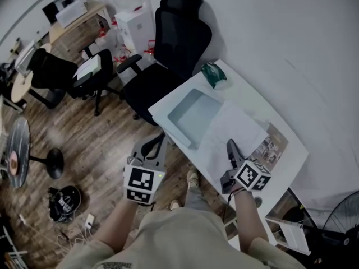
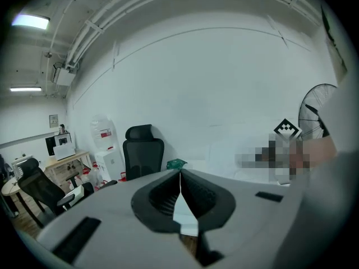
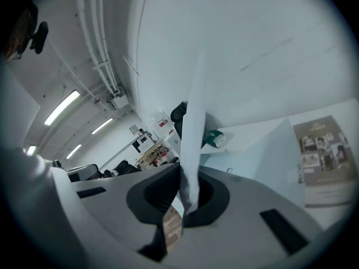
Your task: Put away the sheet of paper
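Over the desk (image 1: 247,94), my right gripper (image 3: 182,175) pinches the sheet of paper (image 1: 233,129), my left gripper (image 2: 180,175) is closed on nothing, and next I swing the sheet into the tray (image 1: 193,114).

A white rectangular table (image 1: 249,97) carries a shallow pale grey tray (image 1: 193,114), a green object (image 1: 213,74), a white paper sheet (image 1: 233,128) and a printed brochure (image 1: 272,144).

Dim, cool overhead light; fisheye-warped, darkly vignetted edges.

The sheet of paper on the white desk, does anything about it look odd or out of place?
Yes, slightly. The sheet of paper isn't lying flat: the right tool is shut on its near edge, so it bows up off the desk beside the tray. No tear or spill shows.
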Motion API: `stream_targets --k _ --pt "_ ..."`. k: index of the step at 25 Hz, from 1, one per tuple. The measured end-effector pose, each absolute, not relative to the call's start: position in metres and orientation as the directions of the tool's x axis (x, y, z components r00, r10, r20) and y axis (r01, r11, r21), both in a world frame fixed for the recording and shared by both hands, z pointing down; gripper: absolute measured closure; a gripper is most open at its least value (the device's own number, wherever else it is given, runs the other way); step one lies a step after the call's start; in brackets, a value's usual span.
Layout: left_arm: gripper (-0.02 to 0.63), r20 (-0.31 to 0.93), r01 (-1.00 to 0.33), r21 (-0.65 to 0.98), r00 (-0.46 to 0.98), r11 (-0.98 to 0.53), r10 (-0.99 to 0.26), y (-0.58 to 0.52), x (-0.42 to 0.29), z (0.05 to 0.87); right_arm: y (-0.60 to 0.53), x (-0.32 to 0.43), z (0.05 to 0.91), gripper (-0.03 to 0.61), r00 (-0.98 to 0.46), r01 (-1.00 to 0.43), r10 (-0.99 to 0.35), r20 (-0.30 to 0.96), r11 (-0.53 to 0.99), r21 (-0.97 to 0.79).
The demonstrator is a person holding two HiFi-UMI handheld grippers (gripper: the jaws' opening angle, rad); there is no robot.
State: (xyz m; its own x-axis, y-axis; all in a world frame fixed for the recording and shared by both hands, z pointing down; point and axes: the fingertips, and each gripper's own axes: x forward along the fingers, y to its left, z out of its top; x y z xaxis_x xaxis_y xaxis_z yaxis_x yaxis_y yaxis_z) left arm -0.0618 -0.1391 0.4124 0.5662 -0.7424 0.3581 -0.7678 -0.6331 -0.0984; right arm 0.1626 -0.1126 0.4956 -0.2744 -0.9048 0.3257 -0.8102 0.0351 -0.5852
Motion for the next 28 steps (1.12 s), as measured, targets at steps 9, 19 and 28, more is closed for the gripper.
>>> stream_targets --k 9,19,28 --pt "0.592 0.519 -0.758 -0.045 0.539 -0.651 -0.664 -0.19 -0.038 0.497 -0.161 0.181 0.585 0.555 -0.291 -0.724 -0.848 0.443 -0.107 -0.681" --pt "0.592 0.625 -0.798 0.028 0.484 -0.602 -0.613 -0.229 -0.041 0.58 -0.188 0.208 0.657 0.555 -0.279 -0.657 -0.801 0.53 -0.243 -0.713" --pt "0.592 0.693 -0.831 0.067 0.437 -0.553 -0.574 -0.248 -0.04 0.63 -0.213 0.227 0.692 0.555 -0.285 -0.551 -0.795 0.535 -0.322 -0.77"
